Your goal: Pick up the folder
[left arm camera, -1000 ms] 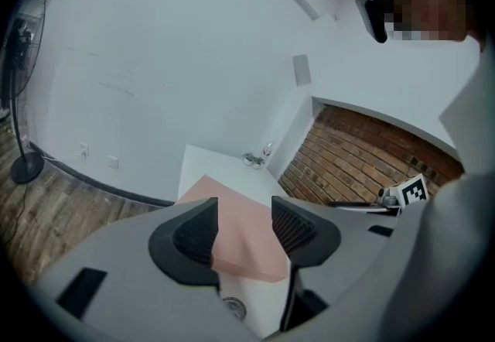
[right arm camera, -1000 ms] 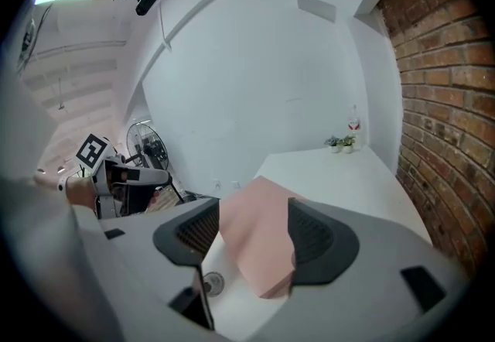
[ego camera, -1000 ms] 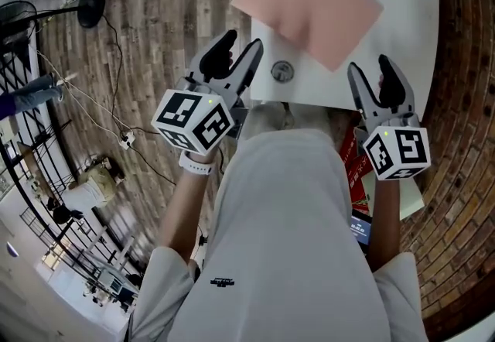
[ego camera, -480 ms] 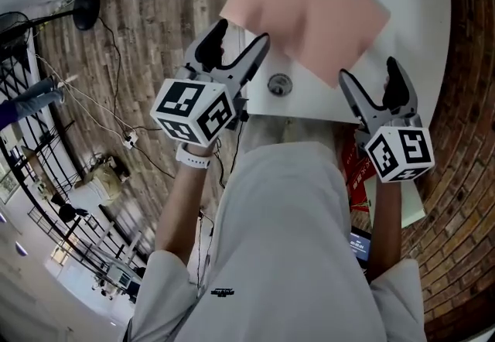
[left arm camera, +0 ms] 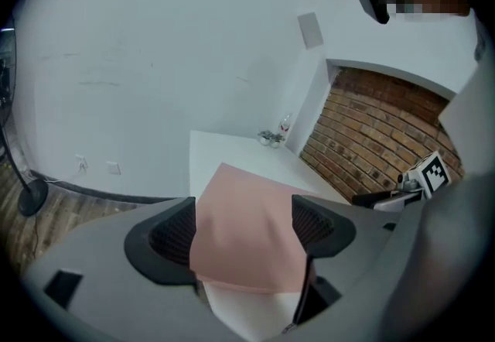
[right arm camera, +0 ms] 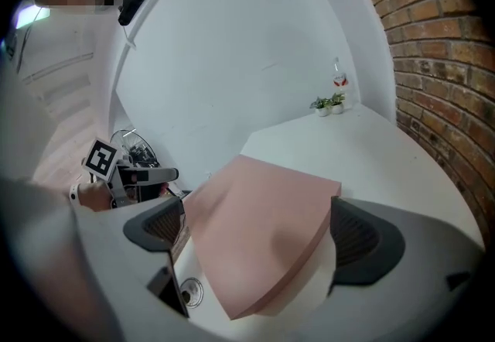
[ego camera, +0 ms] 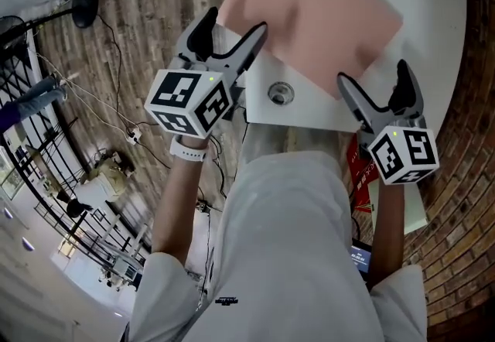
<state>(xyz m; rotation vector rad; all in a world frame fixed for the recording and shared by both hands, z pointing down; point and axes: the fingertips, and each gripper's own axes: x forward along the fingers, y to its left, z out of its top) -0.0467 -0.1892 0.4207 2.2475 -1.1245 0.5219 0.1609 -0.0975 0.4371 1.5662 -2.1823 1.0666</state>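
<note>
A pink folder [ego camera: 313,19] lies flat on the white table [ego camera: 433,15], turned at an angle. My left gripper [ego camera: 228,27] hovers at the table's near left corner, by the folder's left corner; its jaws have just been opening and stand open, with the folder [left arm camera: 244,240] seen ahead between them but untouched. My right gripper [ego camera: 379,85] hangs at the table's front edge near the folder's near corner; its jaws have also just been opening, and the folder [right arm camera: 263,232] shows ahead between its pads, not touched.
A round metal grommet [ego camera: 280,93] sits in the table near its front edge. A red box [ego camera: 357,166] and papers lie under the table at right. Small plants [right arm camera: 329,104] stand at the far end by a brick wall [right arm camera: 441,62]. Cables [ego camera: 116,116] cross the wooden floor.
Both grippers have come down and forward toward the folder's near corners, and their jaws have spread wider. The folder has not moved.
</note>
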